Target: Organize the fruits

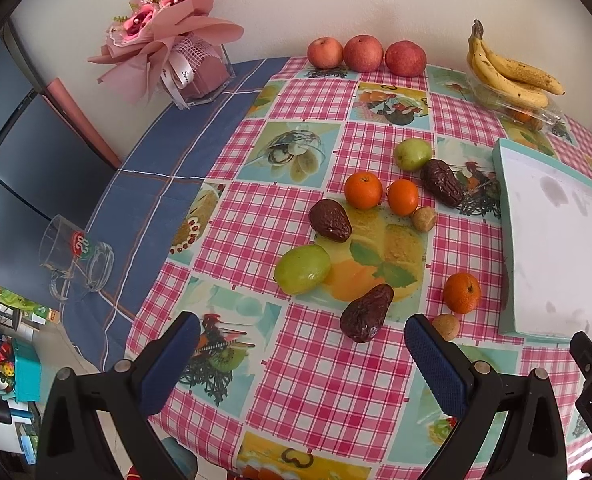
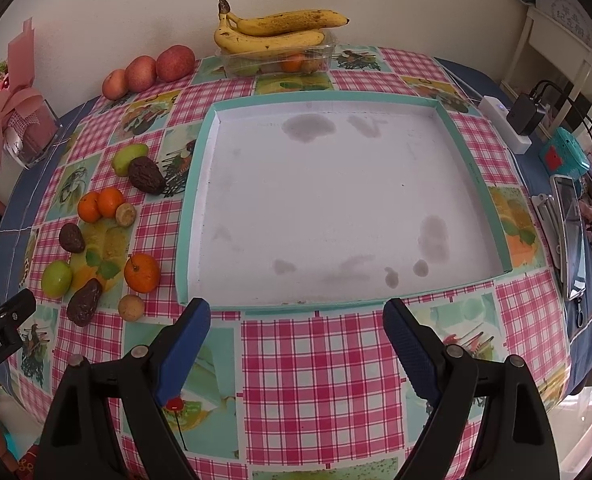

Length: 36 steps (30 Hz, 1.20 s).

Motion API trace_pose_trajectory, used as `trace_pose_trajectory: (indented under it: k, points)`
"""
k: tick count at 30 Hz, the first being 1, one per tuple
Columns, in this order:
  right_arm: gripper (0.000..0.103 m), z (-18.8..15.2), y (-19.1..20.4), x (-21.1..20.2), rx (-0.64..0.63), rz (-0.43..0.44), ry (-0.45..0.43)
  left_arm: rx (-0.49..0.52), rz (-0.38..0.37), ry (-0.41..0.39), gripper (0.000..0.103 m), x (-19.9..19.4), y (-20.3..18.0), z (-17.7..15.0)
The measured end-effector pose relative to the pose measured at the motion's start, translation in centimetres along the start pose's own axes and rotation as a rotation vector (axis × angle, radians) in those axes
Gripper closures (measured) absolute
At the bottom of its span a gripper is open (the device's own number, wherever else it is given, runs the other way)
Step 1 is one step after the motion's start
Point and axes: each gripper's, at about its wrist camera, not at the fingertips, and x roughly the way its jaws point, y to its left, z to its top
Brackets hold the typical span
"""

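**Inspector A:** Loose fruit lies in a cluster on the checked tablecloth (image 1: 316, 380), just left of the tray (image 2: 192, 184). Counted: three oranges (image 1: 363, 189), two green fruits (image 1: 302, 269), three wrinkled dark brown fruits (image 1: 366, 313) and two small tan round ones (image 1: 423, 218). None is in the tray.

**Inspector B:** Condition of the tray?

**Inspector A:** Teal rim, white floor with grey smudges, nothing in it. Behind it by the wall, a bunch of spotted bananas (image 2: 272, 30) rests on a clear plastic container (image 2: 328, 56); something orange shows inside, but the plastic blurs it and I cannot identify it firmly. Three red apples (image 1: 362, 53) stand in a row against the wall.

**Inspector B:** The grippers?

**Inspector A:** The left gripper (image 1: 302, 338) hovers above the table's near edge, pointed at the cluster, jaws spread wide and holding nothing; the nearest dark fruit lies just ahead of the gap. The right gripper (image 2: 296, 316) hangs before the tray's near rim, jaws likewise wide apart and empty.

**Inspector B:** Other items?

**Inspector A:** A pink bouquet (image 1: 164, 32) and a glass mug (image 1: 76, 256) on the blue cloth at left.
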Motion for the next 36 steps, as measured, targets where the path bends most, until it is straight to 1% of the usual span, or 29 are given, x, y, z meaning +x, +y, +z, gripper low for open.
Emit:
trace_pose_trajectory:
  k: [36]
  points:
    - [0.014,-0.12,0.18,0.07,0.001,-0.001,0.003,-0.009,-0.012,-0.002,0.0,-0.6,0.01,0.02]
